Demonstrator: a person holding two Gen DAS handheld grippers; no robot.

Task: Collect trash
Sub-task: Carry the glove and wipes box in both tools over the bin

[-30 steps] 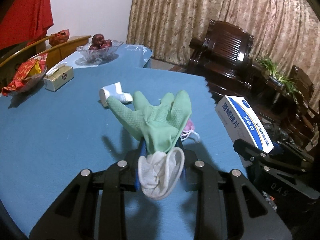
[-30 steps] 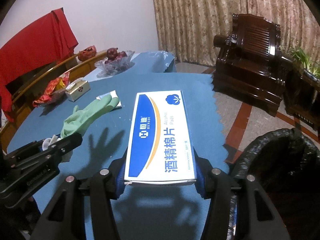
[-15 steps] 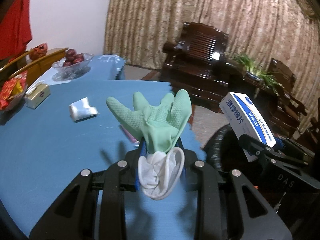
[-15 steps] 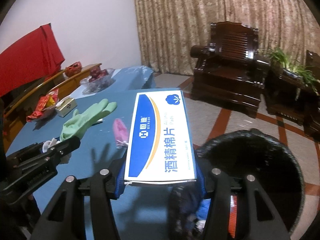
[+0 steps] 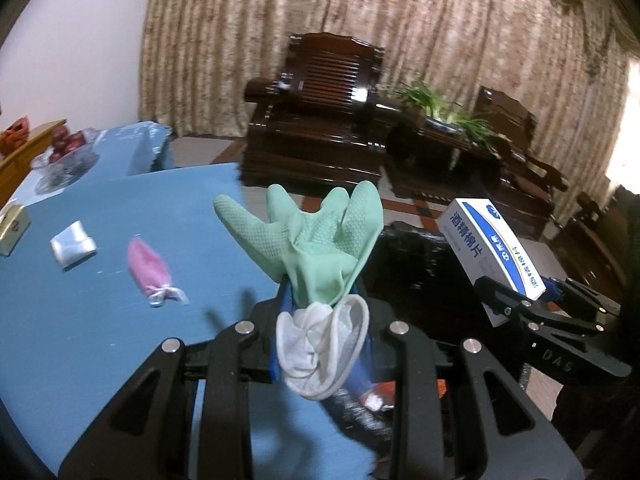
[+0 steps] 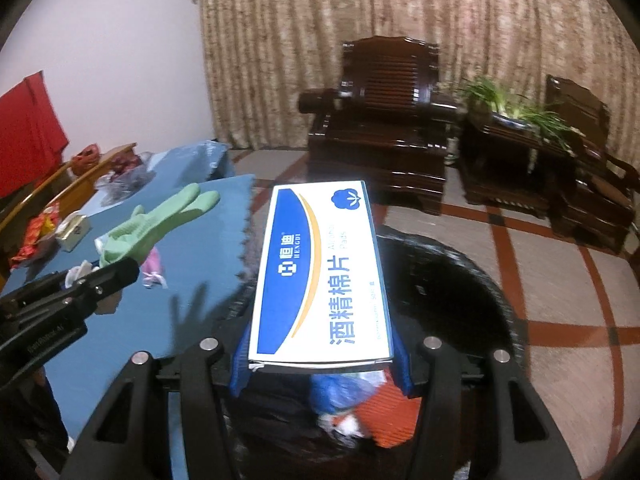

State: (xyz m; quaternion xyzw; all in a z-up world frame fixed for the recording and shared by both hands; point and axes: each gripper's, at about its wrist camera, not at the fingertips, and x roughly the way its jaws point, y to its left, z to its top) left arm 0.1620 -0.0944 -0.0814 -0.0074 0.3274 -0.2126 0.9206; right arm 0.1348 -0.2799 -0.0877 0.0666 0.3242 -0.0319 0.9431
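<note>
- A green rubber glove (image 5: 320,248) stands up between the left tongs (image 5: 320,320), pinched at the wrist; its white lining (image 5: 320,356) is bunched and spills back toward the camera.
- The glove looks soft, light and floppy, with a textured palm. Judged from this, the bunched cuff is the surest place to grip, since the fingers would fold or slide.
- A white and blue carton of alcohol pads (image 6: 320,272) lies flat between the right tongs (image 6: 320,364), which are clamped on its long sides near the end closest to the camera.
- The carton appears stiff but light, thin card that hard squeezing could dent. Held at one end, it may tip forward.
- Directly beneath the right tongs, and just ahead and right of the left tongs, a bin lined with a black bag (image 6: 460,280) gapes open, holding blue, red and white rubbish.
- To the left of both tongs a blue counter (image 5: 80,320) carries a pink mask (image 5: 148,268) and a small clear packet (image 5: 72,244), probably trash not yet gathered.
- Farther left sit a small tin (image 5: 12,228) and a glass fruit bowl (image 5: 64,160).
- Beyond, dark wooden armchairs (image 6: 384,128) stand against beige curtains (image 6: 360,20).
</note>
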